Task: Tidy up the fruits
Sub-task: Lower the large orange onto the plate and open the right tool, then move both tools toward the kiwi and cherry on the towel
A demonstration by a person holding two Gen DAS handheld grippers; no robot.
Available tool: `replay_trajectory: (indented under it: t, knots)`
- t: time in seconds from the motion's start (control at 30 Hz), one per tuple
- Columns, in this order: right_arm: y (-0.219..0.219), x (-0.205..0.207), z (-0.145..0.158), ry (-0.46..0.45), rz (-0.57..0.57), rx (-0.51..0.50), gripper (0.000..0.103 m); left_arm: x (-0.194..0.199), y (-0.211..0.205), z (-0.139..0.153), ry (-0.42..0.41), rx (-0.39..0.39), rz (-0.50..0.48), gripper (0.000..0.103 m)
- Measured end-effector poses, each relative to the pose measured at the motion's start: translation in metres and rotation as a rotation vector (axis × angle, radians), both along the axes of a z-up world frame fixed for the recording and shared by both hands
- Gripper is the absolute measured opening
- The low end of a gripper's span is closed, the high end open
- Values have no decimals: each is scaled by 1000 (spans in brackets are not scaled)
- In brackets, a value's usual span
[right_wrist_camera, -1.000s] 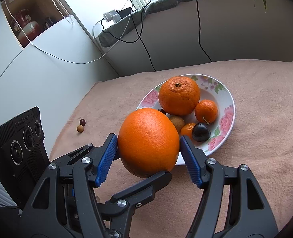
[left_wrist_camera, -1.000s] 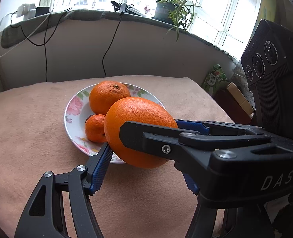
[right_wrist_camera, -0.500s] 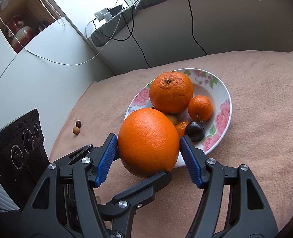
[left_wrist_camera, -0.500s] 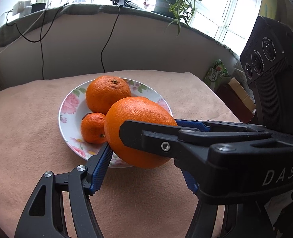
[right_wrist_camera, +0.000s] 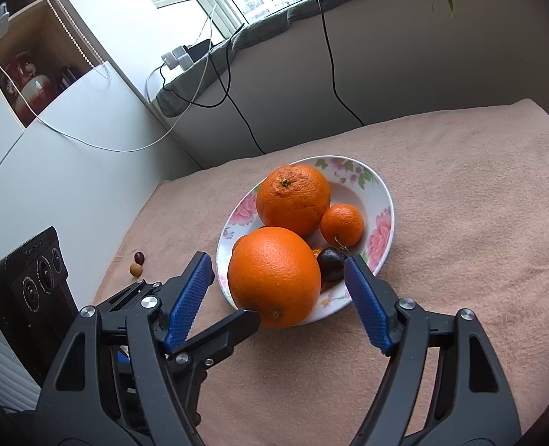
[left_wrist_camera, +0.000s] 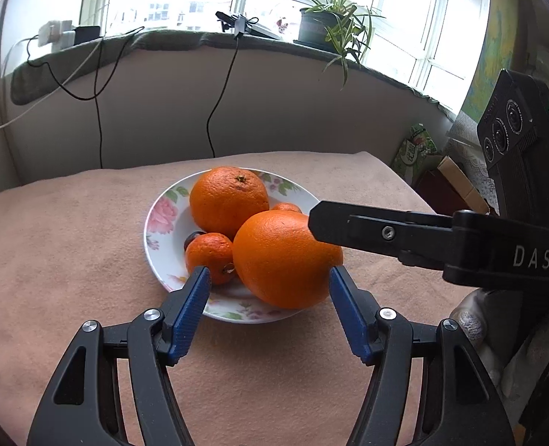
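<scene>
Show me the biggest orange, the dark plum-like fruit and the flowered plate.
Biggest orange [right_wrist_camera: 274, 277], right wrist view, middle of its peel.
Dark fruit [right_wrist_camera: 330, 260], right wrist view, its shiny top.
Flowered plate [right_wrist_camera: 380, 232], right wrist view, pink rose on its rim.

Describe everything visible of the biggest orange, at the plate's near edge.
Round, with pitted peel and a navel low in front, the biggest orange rests on the flowered plate's near rim, between the right claw's jaws, which have just been opening and do not touch it; the left claw's finger seems to touch it underneath.

A potted plant [left_wrist_camera: 328, 28] sits on the windowsill [left_wrist_camera: 185, 39], with black cables [left_wrist_camera: 218, 100] hanging down.
</scene>
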State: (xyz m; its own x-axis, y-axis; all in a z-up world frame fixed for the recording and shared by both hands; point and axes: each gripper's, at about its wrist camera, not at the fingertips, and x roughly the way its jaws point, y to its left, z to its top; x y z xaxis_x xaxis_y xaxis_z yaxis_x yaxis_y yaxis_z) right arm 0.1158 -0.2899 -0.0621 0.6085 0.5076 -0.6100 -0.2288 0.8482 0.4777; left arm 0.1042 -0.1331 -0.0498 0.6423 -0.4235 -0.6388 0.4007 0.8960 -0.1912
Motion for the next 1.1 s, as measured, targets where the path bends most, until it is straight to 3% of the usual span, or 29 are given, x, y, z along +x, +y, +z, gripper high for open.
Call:
replay_trajectory:
  t: [0.13, 0.3, 0.63, 1.1]
  knots:
    - [4, -4, 8, -23, -3, -34, 77, -3, 6, 2, -4, 0, 3, 66]
    - [12, -12, 19, -77, -3, -69, 88, -9, 16, 5, -11, -5, 14, 66]
    - [37, -20, 34, -141, 20, -109, 92, -20, 48, 12, -40, 25, 68, 74]
    - [91, -19, 41, -168, 126, -168, 93, -29, 105, 19, -58, 41, 189, 74]
